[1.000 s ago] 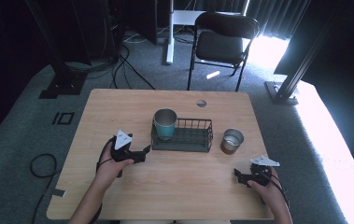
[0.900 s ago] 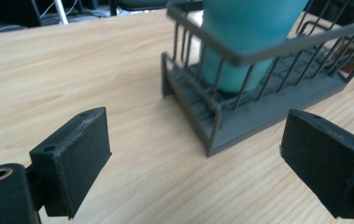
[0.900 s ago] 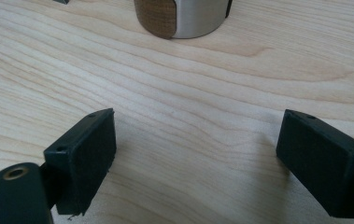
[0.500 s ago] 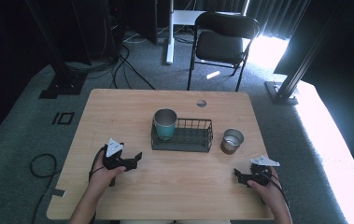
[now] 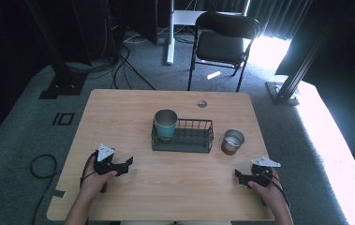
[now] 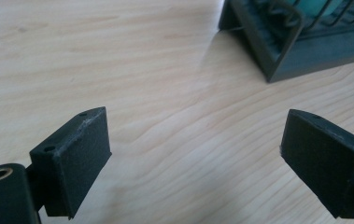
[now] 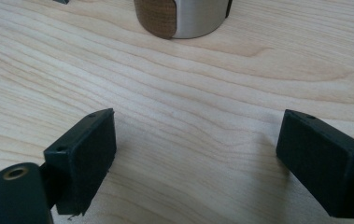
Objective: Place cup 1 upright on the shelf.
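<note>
A teal metal cup (image 5: 166,124) stands in the left end of a black wire basket (image 5: 194,140) at the table's middle. A silver cup with a brown wood band (image 5: 232,141) stands on the table just right of the basket. My left gripper (image 5: 127,164) rests open low on the table at the front left, its jaws wide apart over bare wood, the basket's corner (image 6: 277,51) ahead of it. My right gripper (image 5: 239,176) rests open at the front right, with the silver cup (image 7: 184,17) a short way ahead and nothing between its jaws.
The wooden table (image 5: 119,117) has a small round hole (image 5: 202,103) near its far edge. A black folding chair (image 5: 224,44) stands on the carpet beyond the table. Cables (image 5: 41,165) lie on the floor at the left.
My left gripper has drawn back from beside the basket toward the front left of the table. The right gripper has stayed in place.
</note>
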The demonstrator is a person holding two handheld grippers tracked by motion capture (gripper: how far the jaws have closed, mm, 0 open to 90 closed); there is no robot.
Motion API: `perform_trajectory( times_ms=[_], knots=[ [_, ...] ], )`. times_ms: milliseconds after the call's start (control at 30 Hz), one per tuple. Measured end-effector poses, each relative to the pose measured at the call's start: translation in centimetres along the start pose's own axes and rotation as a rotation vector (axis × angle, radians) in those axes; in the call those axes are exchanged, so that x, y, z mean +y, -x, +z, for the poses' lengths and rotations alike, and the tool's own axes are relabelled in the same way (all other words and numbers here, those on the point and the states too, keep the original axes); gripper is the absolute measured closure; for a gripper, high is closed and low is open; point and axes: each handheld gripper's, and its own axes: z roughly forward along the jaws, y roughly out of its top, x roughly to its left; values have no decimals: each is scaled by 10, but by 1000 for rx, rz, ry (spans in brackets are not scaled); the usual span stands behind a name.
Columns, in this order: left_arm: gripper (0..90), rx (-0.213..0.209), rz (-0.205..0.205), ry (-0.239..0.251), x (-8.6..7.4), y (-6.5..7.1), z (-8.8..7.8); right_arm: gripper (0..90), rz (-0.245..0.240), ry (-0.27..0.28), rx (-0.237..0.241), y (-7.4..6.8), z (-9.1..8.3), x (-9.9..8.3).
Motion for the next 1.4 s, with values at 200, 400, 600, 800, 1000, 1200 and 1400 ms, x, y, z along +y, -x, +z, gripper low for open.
perform_trajectory(
  times_ms=[200, 400, 600, 800, 1000, 1200, 1400],
  knots=[
    [92, 7, -11, -2, -4, -4, -11, 116, 0, 0, 0, 0, 0, 0],
    [92, 56, -25, -23, -5, -10, -20, 116, 0, 0, 0, 0, 0, 0],
    [92, 159, -43, -85, -10, -20, -24, 116, 0, 0, 0, 0, 0, 0],
    [92, 196, -67, -127, -14, -27, -25, 117, 0, 0, 0, 0, 0, 0],
    [92, 218, -86, -169, -18, -32, -24, 116, 0, 0, 0, 0, 0, 0],
    [74, 226, -59, -201, -18, -31, -23, 113, -3, -1, 1, 0, 0, 0],
    [35, 206, -44, -212, -18, -31, -22, 113, -3, -1, 1, 0, 0, 0]
  ],
)
